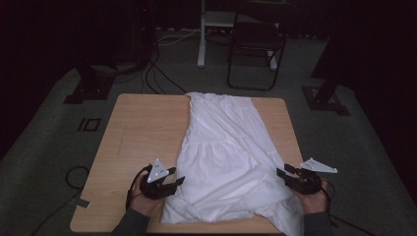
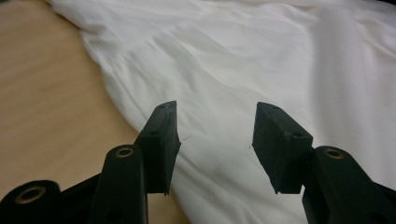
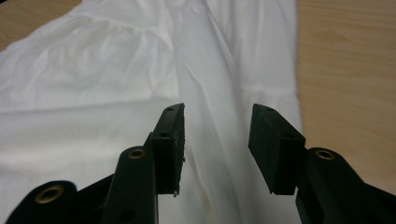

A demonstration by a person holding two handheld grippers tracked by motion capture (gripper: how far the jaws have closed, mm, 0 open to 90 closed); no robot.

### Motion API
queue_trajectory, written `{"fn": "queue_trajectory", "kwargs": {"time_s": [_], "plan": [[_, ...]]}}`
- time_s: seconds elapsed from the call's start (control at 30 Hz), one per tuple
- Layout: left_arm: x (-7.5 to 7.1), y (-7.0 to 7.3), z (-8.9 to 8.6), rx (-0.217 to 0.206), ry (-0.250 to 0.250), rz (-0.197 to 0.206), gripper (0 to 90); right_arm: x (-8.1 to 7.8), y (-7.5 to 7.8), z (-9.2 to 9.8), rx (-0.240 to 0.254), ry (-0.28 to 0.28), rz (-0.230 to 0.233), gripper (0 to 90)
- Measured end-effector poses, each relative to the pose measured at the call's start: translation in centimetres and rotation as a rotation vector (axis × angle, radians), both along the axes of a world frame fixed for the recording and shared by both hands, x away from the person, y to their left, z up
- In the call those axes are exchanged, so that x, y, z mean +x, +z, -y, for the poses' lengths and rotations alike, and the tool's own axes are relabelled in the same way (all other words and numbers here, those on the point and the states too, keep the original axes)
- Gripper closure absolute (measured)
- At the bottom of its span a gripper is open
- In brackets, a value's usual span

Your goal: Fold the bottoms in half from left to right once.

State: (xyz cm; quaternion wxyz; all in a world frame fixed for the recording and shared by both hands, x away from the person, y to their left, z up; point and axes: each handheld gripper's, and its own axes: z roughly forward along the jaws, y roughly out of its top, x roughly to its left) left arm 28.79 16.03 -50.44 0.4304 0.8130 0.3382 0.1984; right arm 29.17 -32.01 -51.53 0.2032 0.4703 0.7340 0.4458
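Pale wood counter (image 1: 142, 128) carries a soft, creased white dress (image 1: 223, 152); left hand-held gripper (image 1: 178, 181) and right hand-held gripper (image 1: 281, 172) flank it, jaws spread, empty.

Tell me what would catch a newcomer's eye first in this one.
The white garment stands out, spread lengthwise down the middle of the wooden table, its near corner hanging over the table's front edge. At its near end the left gripper and right gripper flank it, jaws open with nothing between them. Behind the table, a dark folding chair stands on the floor.
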Motion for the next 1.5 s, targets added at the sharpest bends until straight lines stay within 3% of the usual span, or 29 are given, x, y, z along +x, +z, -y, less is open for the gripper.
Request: {"fn": "queue_trajectory", "kwargs": {"time_s": [0.03, 0.07, 0.2, 0.4, 0.5, 0.67, 0.77, 0.83, 0.9, 1.03, 1.17, 1.23, 1.33, 1.4, 1.43, 1.5], "plan": [[1.7, 0.2, 0.4, 0.010, 0.025, 0.002, 50.4, 0.7, 0.0, -0.6, 0.001, 0.012, 0.003, 55.0], [2.4, 0.2, 0.6, 0.018, 0.039, 0.007, 49.3, 2.1, 0.1, -1.8, 0.004, 0.036, 0.011, 55.1], [5.4, -0.3, 1.2, 0.063, 0.091, 0.002, 47.2, 4.8, 0.4, -3.7, -0.012, 0.067, 0.023, 55.1], [9.6, -2.5, 1.3, 0.091, 0.175, -0.094, 47.1, 9.7, 1.0, -5.7, -0.033, 0.069, 0.016, 52.4], [10.7, -3.5, 1.4, 0.061, 0.188, -0.145, 47.0, 12.4, 1.0, -6.6, -0.046, 0.060, -0.013, 49.5], [11.5, -4.3, 2.1, 0.062, 0.189, -0.171, 47.8, 15.7, 0.4, -8.6, -0.087, 0.073, -0.056, 44.1], [11.7, -4.5, 2.5, 0.058, 0.190, -0.182, 49.4, 17.1, -0.4, -9.8, -0.108, 0.084, -0.090, 47.1], [11.8, -4.8, 2.7, 0.074, 0.183, -0.191, 51.7, 17.6, -0.9, -10.3, -0.117, 0.101, -0.122, 70.9], [11.7, -4.9, 2.6, 0.066, 0.179, -0.185, 54.7, 17.6, -0.7, -10.3, -0.125, 0.080, -0.113, 85.9], [11.6, -5.0, 2.5, 0.066, 0.176, -0.178, 55.7, 16.9, 1.2, -8.1, -0.087, -0.025, -0.021, 87.4], [11.4, -5.1, 2.6, 0.057, 0.171, -0.176, 51.5, 16.7, 2.0, -6.0, -0.121, -0.120, 0.023, 87.5], [11.4, -5.1, 2.7, 0.060, 0.167, -0.173, 50.3, 16.7, 1.8, -5.7, -0.140, -0.134, 0.025, 87.3], [11.4, -5.1, 3.1, 0.055, 0.154, -0.177, 47.4, 17.4, -0.8, -5.0, -0.214, -0.187, -0.036, 84.7], [11.5, -5.1, 3.2, 0.046, 0.151, -0.178, 46.3, 17.5, -1.4, -4.8, -0.215, -0.189, -0.049, 84.3], [11.6, -5.2, 3.2, 0.040, 0.147, -0.182, 44.6, 17.6, -2.5, -4.3, -0.213, -0.211, -0.083, 84.1], [11.7, -5.2, 3.5, 0.038, 0.142, -0.182, 44.8, 17.6, -3.2, -3.9, -0.204, -0.224, -0.107, 82.3]]}}
